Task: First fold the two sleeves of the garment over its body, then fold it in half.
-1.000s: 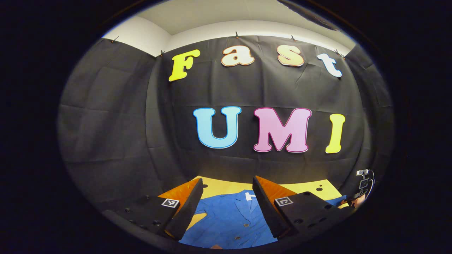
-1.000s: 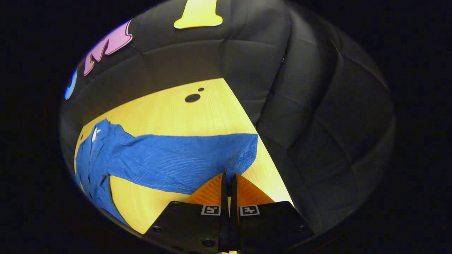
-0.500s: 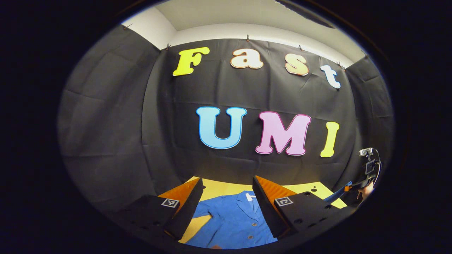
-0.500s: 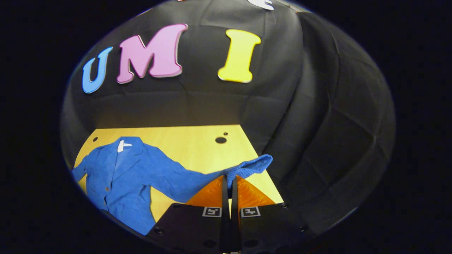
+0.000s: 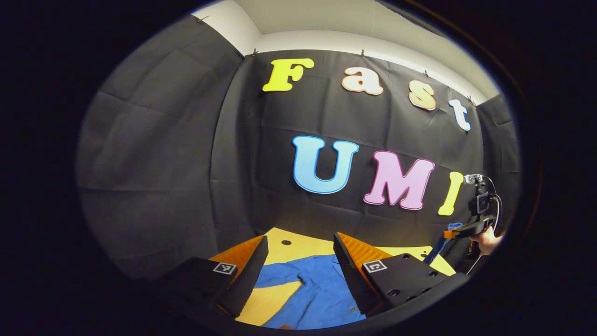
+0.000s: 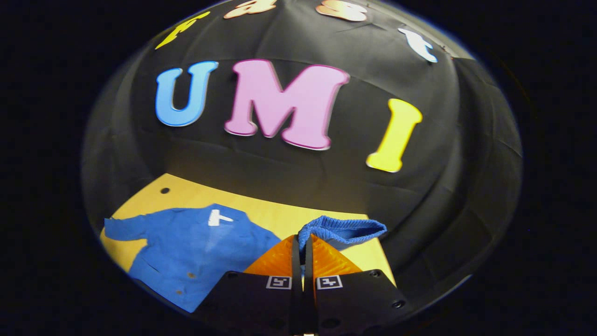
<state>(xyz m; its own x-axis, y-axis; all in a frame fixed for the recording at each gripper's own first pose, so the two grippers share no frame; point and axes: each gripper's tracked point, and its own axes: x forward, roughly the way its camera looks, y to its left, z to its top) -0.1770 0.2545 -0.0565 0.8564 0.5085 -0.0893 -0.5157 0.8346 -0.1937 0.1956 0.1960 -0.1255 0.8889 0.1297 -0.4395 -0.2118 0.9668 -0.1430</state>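
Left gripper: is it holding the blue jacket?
No, the left gripper is open above the blue jacket, gripping nothing.

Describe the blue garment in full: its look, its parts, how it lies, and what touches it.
The blue garment is a button-front jacket of soft, finely ribbed cloth, with a collar and a small white tag at the neck. Its body lies face up on the yellow table. One sleeve lies spread out flat on the table. The other sleeve's cuff is pinched in the right gripper and lifted off the table. The left gripper hangs open above the body, not touching it.
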